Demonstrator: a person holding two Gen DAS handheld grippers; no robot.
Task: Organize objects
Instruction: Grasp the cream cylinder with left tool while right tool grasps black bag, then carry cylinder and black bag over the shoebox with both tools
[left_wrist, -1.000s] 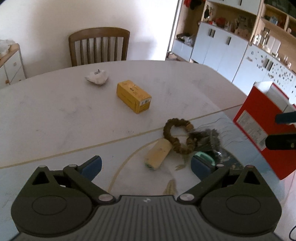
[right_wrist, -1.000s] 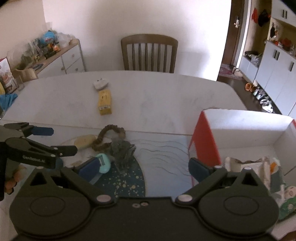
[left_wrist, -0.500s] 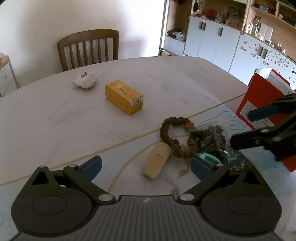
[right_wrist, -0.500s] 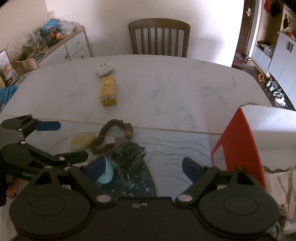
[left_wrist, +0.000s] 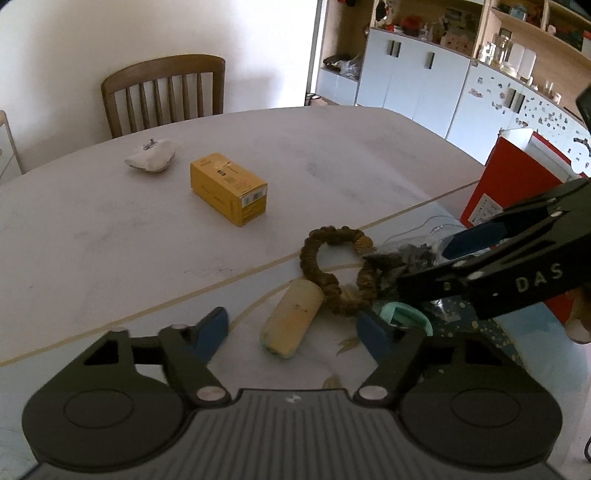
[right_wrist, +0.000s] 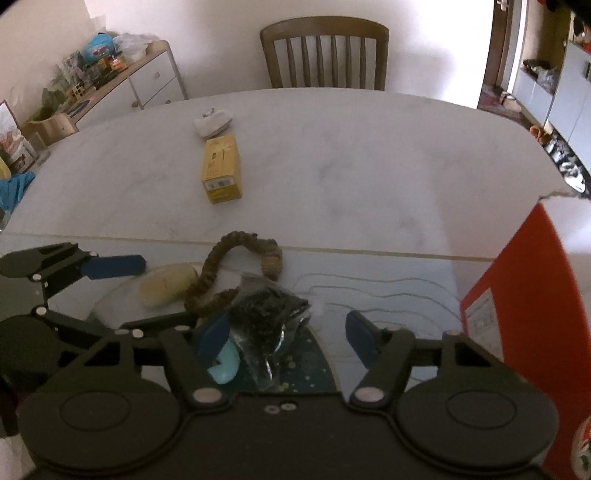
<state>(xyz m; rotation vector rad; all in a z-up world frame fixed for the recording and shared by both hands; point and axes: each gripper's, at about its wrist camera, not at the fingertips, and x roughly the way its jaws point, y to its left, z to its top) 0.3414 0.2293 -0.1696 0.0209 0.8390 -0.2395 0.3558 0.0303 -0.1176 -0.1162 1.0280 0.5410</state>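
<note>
Your left gripper (left_wrist: 291, 328) hangs over a pale, cork-like cylinder (left_wrist: 291, 323) lying on the worktop (left_wrist: 110, 240), its blue-padded fingers (left_wrist: 210, 326) closing but not yet touching it. Against the cylinder's far end curls a coarse, brown braided rope ring (left_wrist: 332, 269). Your right gripper (right_wrist: 284, 332) straddles a crinkled clear bag of dark, crumbly bits (right_wrist: 266, 321), fingers (right_wrist: 360, 338) closing; whether the left pad touches the plastic cannot be told. A smooth mint-green plastic piece (right_wrist: 227, 363) sits just beside the bag. Farther back on the matte white, faintly marbled worktop lie a yellow cardboard box (left_wrist: 229, 188) and a small white lumpy bundle (left_wrist: 151, 159). A red-sided open carton (right_wrist: 517, 314) stands at the right edge. Beyond, a slatted wooden chair (right_wrist: 325, 55) faces a white wall, with pale cabinets (left_wrist: 413, 77) and cluttered shelves alongside.
</note>
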